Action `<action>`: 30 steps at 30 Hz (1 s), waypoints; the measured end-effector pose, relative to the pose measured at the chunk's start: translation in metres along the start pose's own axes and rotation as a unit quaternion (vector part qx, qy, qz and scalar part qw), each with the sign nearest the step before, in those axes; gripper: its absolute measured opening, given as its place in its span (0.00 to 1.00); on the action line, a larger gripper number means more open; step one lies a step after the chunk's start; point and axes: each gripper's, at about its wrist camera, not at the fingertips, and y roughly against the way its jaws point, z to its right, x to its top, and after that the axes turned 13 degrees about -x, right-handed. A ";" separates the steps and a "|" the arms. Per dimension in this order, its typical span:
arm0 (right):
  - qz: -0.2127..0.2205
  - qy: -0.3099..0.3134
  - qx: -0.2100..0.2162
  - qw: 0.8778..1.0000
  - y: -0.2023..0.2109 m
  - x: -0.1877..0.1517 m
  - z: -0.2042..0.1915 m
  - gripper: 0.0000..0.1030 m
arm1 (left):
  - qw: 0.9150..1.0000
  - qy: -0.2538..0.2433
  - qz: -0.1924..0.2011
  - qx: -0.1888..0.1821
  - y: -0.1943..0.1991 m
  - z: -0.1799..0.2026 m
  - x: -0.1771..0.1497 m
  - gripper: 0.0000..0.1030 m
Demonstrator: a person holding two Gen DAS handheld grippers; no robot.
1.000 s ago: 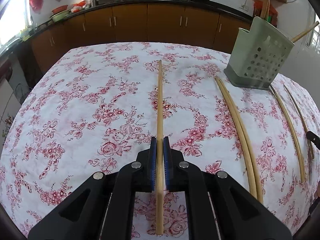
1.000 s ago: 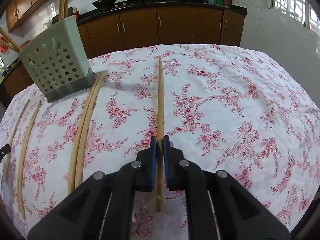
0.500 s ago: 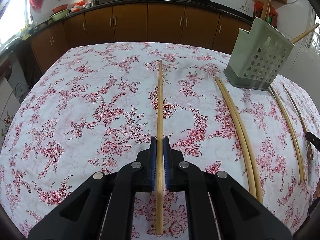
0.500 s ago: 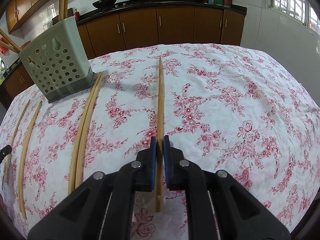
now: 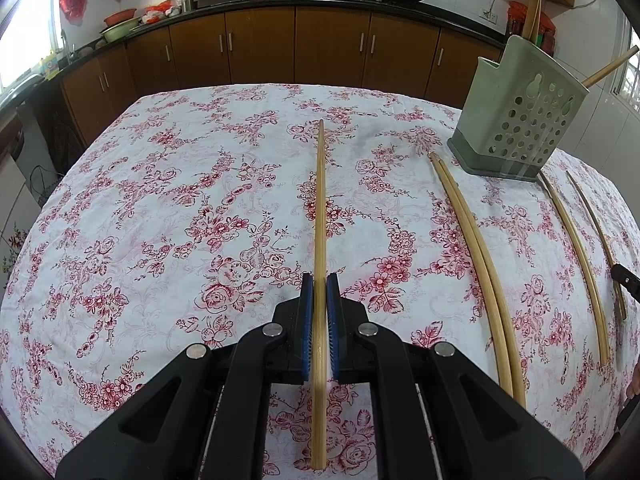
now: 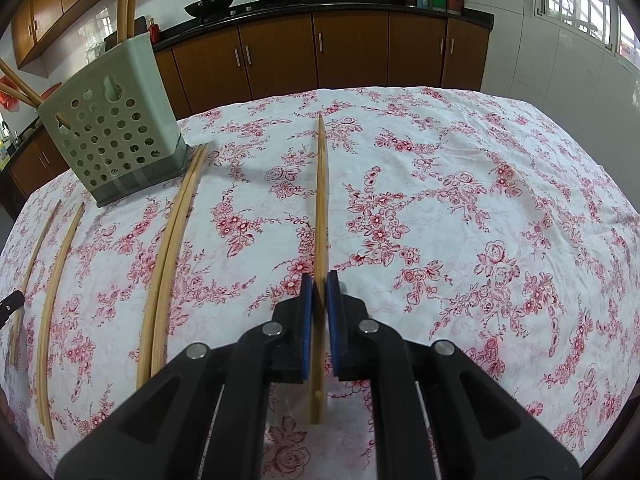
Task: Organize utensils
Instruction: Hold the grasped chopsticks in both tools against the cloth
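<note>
While each set of jaws, left gripper and right gripper, pinches one chopstick above the worktop, the holder has a few in and four loose chopsticks remain beside it.

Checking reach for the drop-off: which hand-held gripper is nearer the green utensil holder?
Right, narrowly. The utensil holder sits ahead-left of the right hand-held gripper and ahead-right of the left hand-held gripper, looking smaller there.
</note>
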 end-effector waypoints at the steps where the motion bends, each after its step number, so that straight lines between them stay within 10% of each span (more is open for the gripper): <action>1: 0.000 0.000 0.000 1.000 0.000 0.000 0.000 0.09 | 1.000 0.000 0.000 0.000 0.000 0.000 0.000 0.08; 30: -0.001 -0.006 0.009 1.000 0.003 -0.003 0.004 0.09 | 1.000 -0.020 -0.005 0.009 0.006 0.005 -0.011 0.08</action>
